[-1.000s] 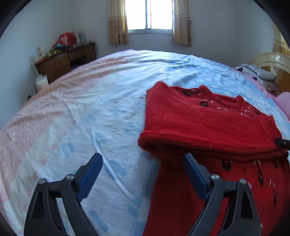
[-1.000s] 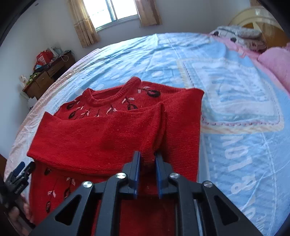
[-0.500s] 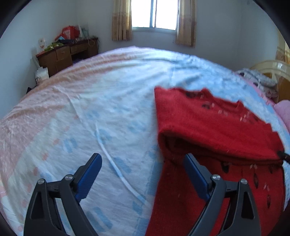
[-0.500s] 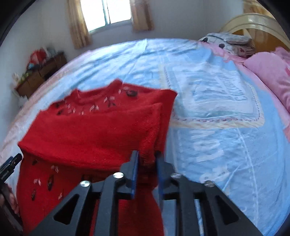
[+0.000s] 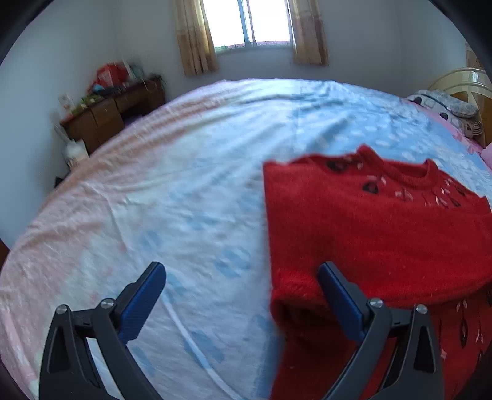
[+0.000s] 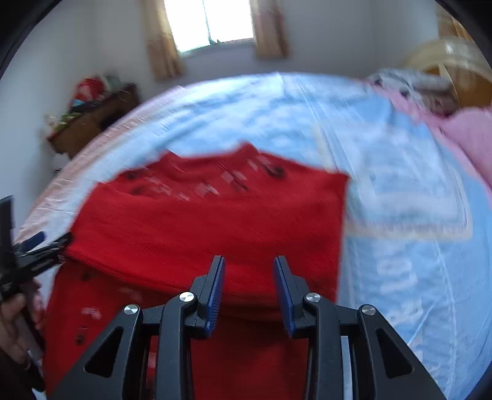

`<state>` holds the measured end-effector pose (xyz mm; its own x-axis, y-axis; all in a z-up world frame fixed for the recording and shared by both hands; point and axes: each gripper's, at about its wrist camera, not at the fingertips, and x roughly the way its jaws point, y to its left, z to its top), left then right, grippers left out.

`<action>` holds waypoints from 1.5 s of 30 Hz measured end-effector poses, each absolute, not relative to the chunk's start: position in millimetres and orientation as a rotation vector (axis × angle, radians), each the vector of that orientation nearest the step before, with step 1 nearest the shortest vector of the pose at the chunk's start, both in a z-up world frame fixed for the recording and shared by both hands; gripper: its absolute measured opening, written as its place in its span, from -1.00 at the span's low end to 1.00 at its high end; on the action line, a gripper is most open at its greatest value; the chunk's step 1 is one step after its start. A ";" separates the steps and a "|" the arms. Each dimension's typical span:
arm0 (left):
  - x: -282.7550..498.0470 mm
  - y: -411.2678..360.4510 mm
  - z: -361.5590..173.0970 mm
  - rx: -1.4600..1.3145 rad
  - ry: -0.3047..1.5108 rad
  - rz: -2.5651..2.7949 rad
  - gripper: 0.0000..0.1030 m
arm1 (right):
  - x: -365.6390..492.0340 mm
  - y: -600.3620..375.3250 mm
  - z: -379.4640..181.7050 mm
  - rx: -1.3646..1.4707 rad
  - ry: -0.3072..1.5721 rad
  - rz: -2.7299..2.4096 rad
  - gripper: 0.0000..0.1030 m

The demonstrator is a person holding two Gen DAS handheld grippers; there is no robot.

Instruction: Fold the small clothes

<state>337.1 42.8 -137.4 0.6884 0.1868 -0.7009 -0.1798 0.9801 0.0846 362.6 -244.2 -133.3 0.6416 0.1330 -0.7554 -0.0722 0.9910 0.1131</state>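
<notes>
Left wrist view. The red sweater (image 5: 378, 234) runs off the right and lower edges, so its hem and far side are cut off; the picture is softly blurred, and the dark and pale motifs near the collar cannot be read. The left gripper (image 5: 243, 283) stands spread wide, its jaws having just opened a little further, and nothing is pinched. One blue-padded finger sits over the bedsheet (image 5: 160, 215), the other in front of the rolled fold of the sweater (whether it touches the knit cannot be told). The sheet is pale blue fading to pink at the left. Behind the bed are a wooden desk (image 5: 113, 114) with clutter on top, a curtained window (image 5: 252, 27) and, at right, a headboard (image 5: 461, 83).

Right wrist view. Heavy motion blur smears the sweater (image 6: 215, 221) and everything beyond it; its lower part is hidden behind the gripper body. The right gripper (image 6: 249, 277) is partly open, its blue pads apart with a clear gap, hovering above the folded-over band of the sweater and gripping nothing. At the left edge the left gripper (image 6: 40, 249) shows only in part, with a person's hand (image 6: 13, 326) below it, also cut off. The sweater lies flat on the blue sheet (image 6: 399, 215), with a pink pillow (image 6: 473, 141) at the right.
</notes>
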 end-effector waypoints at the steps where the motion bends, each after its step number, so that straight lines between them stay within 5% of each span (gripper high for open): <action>1: 335.6 42.0 -136.9 0.006 0.783 0.198 0.98 | 362.8 -252.9 -141.1 0.097 0.879 0.121 -0.38; 32: 324.0 34.0 -138.6 0.001 0.788 0.135 1.00 | 342.4 -250.8 -150.9 0.029 0.788 0.103 -0.31; 45: 316.9 37.5 -138.1 -0.023 0.795 0.114 1.00 | 328.5 -242.6 -147.2 0.041 0.741 0.184 0.32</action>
